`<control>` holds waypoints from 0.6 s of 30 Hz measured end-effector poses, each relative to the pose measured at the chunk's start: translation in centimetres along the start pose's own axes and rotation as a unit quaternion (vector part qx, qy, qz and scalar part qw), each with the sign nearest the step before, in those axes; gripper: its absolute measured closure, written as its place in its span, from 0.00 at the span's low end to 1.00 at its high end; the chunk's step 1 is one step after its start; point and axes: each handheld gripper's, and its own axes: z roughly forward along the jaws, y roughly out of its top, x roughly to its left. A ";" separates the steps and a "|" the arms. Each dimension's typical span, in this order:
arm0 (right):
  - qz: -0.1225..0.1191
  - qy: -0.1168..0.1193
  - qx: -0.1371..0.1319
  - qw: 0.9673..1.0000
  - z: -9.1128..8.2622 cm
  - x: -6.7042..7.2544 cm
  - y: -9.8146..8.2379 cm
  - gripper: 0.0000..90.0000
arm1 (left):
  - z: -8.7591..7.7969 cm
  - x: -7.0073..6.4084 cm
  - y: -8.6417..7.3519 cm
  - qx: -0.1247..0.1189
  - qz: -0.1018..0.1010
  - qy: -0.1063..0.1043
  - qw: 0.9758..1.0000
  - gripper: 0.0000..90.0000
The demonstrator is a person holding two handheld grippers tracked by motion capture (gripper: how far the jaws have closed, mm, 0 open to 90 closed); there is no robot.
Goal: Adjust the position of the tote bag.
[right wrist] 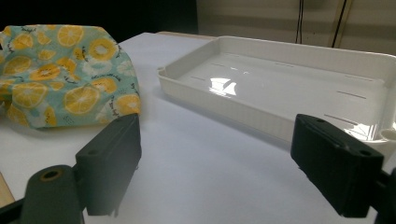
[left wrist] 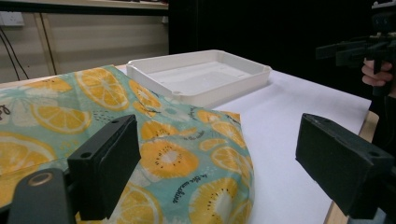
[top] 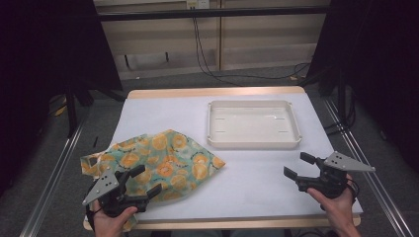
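Patterned cloth (top: 163, 165) with orange citrus slices on a teal ground, lying crumpled on the near-left part of the table (top: 257, 177). Long axis running from the near-left table edge toward the far right, with 1 corner pointing to the white tray (top: 254, 124). Near part of the cloth directly under and ahead of the left gripper (top: 142, 180); seen in the left gripper view as a low bulging mound (left wrist: 154, 154) between and beyond the 2 jaws, its rounded edge falling to the table toward the right jaw.

Left gripper held low at the near-left corner, aimed forward and to the right, jaws spread wide with nothing pinched between them; whether the lower jaw brushes the fabric cannot be told. Grey 3-cornered plate on top, hand clasping the handle from below.

Right gripper (top: 298, 165) held at the near-right side, well apart from the cloth, aimed left and a little forward, jaws also wide and empty. Ahead of it, just beyond its jaws in the right gripper view, the near wall of the tray (right wrist: 280, 88); cloth (right wrist: 65, 74) farther off to its left.

White, smooth tabletop with a pale wooden rim. Beyond the far edge, grey floor (top: 237, 79), black cables, a light panelled wall; dark curtains at both sides.
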 end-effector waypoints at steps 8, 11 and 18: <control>0.002 0.003 -0.001 1.000 -0.1 0.0 0.1 0.16 | -0.2 0.4 0.0 0.000 -0.014 -0.001 1.000 0.17; -0.002 0.007 -0.002 1.000 0.0 0.2 0.1 0.17 | -0.4 0.5 0.0 0.002 -0.006 0.012 1.000 0.23; -0.014 0.013 0.000 1.000 0.1 0.9 0.3 0.18 | -1.3 0.9 0.7 -0.008 0.004 0.028 1.000 0.25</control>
